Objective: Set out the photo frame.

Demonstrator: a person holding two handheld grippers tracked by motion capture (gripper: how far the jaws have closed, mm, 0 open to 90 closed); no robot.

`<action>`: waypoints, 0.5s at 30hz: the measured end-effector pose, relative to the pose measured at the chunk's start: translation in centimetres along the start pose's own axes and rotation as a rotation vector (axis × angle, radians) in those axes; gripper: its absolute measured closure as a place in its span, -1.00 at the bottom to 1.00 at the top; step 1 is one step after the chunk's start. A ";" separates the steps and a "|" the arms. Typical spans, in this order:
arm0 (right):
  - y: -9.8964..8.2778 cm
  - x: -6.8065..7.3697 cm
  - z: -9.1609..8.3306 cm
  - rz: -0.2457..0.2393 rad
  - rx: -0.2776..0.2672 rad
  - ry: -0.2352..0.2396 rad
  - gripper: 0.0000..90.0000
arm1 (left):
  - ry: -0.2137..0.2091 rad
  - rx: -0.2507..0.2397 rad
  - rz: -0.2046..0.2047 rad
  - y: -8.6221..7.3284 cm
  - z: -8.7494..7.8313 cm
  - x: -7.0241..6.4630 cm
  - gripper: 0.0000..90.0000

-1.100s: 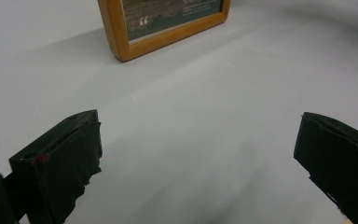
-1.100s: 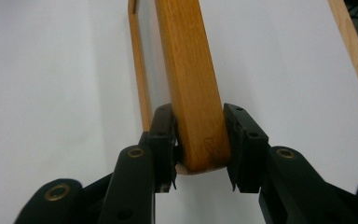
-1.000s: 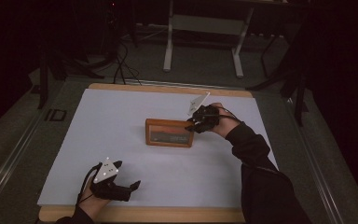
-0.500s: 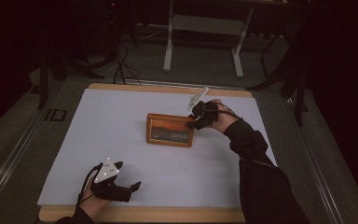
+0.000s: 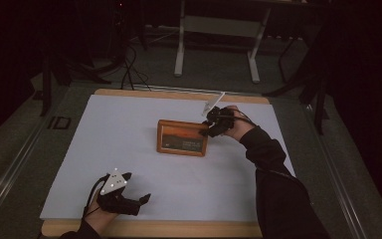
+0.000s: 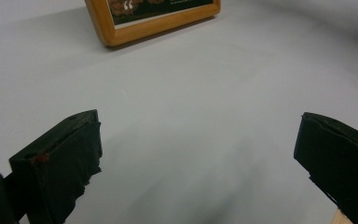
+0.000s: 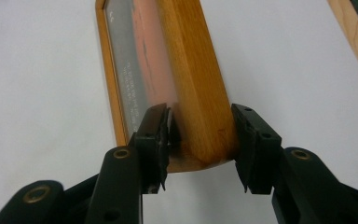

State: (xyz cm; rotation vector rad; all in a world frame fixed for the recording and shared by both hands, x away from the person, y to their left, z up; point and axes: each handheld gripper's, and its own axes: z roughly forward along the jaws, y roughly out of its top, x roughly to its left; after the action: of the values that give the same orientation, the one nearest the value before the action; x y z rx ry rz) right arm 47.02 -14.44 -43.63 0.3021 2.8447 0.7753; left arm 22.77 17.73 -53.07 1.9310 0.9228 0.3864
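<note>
A wooden picture frame (image 5: 183,138) stands upright in the middle of the white table cover, its orange and dark picture facing the person. My right gripper (image 5: 210,130) is at the frame's top right corner. In the right gripper view the frame (image 7: 186,84) sits between the jaws of that gripper (image 7: 200,116). The jaws have just been opening: one pad rests on the glass and the other stands a hair off the wooden back. My left gripper (image 5: 142,203) lies on the cover near the front edge. Its jaws (image 6: 200,126) are wide apart with nothing between them, and the frame's lower corner (image 6: 149,18) shows far ahead.
The white cover (image 5: 119,144) spreads over a wooden table, whose bare edge (image 5: 154,229) runs along the front. Behind the table a white desk stand (image 5: 214,30) and cables (image 5: 129,69) sit on the dark floor. The person's dark sleeve (image 5: 278,189) crosses the right side.
The frame has come up from a low tilt to standing upright, its picture now facing the person. The right hand shifted slightly away with it. The left gripper has stayed put.
</note>
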 end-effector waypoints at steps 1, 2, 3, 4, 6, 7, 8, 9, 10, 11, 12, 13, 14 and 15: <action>0.0 0.0 0.0 -0.006 -0.005 0.000 0.28 | 0.002 0.003 0.004 0.0 0.0 0.0 -0.97; 0.0 -0.1 0.0 -0.010 -0.006 -0.009 0.27 | -0.001 0.000 0.001 0.0 0.0 0.0 -0.97; 0.0 -0.1 0.0 -0.008 -0.003 -0.018 0.27 | -0.003 0.000 -0.001 0.0 0.0 0.0 -0.97; -0.1 -0.2 0.0 -0.003 0.000 -0.016 0.27 | 0.000 0.003 0.003 0.0 0.0 0.0 -0.97; -0.1 -0.3 0.0 0.002 0.002 -0.028 0.25 | -0.005 0.000 -0.001 0.0 0.0 0.0 -0.97; -0.1 -0.4 0.0 0.003 0.000 -0.027 0.25 | -0.004 0.001 -0.001 0.0 0.0 0.0 -0.97; -0.1 -0.4 0.0 0.005 -0.001 -0.025 0.25 | -0.003 0.003 0.004 0.0 0.0 0.0 -0.97; -0.1 -0.3 0.0 0.002 0.001 -0.028 0.25 | -0.003 0.002 0.005 0.0 0.0 0.0 -0.97; -0.1 -0.3 0.0 -0.006 -0.002 -0.034 0.25 | -0.004 0.002 0.002 0.0 0.0 0.0 -0.97; -0.1 -0.2 0.0 -0.009 0.000 -0.040 0.25 | -0.005 0.001 0.002 0.0 0.0 0.0 -0.97; -0.1 -0.3 0.0 -0.010 0.000 -0.040 0.24 | -0.005 0.001 0.002 0.0 0.0 0.0 -0.97; -0.1 -0.3 0.0 -0.007 -0.003 -0.041 0.23 | -0.006 0.002 0.001 0.0 0.0 -0.1 -0.97; -0.2 -0.4 0.1 -0.003 -0.005 -0.050 0.21 | -0.006 0.002 0.002 0.0 0.0 -0.1 -0.97; -0.2 -0.4 0.1 0.001 -0.007 -0.057 0.21 | -0.007 0.001 0.003 0.0 0.0 -0.1 -0.97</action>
State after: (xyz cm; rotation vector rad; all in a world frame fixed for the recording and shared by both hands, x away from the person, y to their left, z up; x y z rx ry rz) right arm 47.42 -14.66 -43.77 0.3187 2.7884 0.7646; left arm 22.73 17.63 -53.07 1.9339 0.9157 0.3806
